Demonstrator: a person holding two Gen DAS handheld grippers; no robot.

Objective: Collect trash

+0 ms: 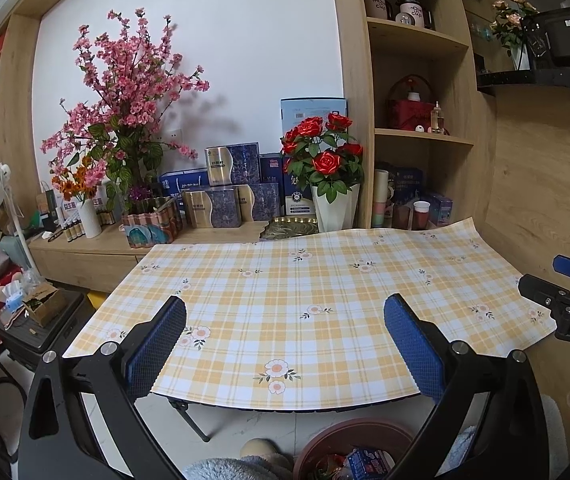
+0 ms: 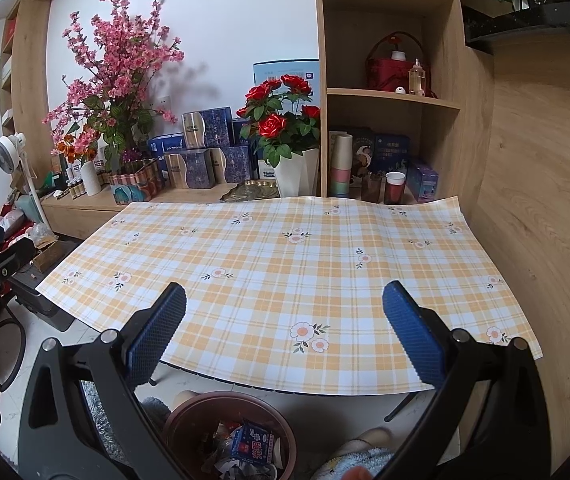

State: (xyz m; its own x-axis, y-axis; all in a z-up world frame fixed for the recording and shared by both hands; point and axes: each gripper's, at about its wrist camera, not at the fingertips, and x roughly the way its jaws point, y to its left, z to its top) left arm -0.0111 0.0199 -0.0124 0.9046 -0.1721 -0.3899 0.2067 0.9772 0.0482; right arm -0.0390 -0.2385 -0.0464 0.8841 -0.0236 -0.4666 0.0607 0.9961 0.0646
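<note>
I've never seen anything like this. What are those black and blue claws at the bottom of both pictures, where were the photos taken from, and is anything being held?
No robot here: a person holds a hand-gripped claw in each hand, each carrying a wide-angle camera that looks forward between its two blue-padded fingers. One picture comes from the left gripper, the other from the right gripper. Each view also catches the other tool at its edge. Both claws are spread open and hold nothing. In front is a small table under a yellow checked tablecloth with printed flowers; nothing lies on it. Below its near edge stands a round brown trash bin with wrappers and a blue packet inside. Behind are shelves, boxes and potted red roses.
</note>
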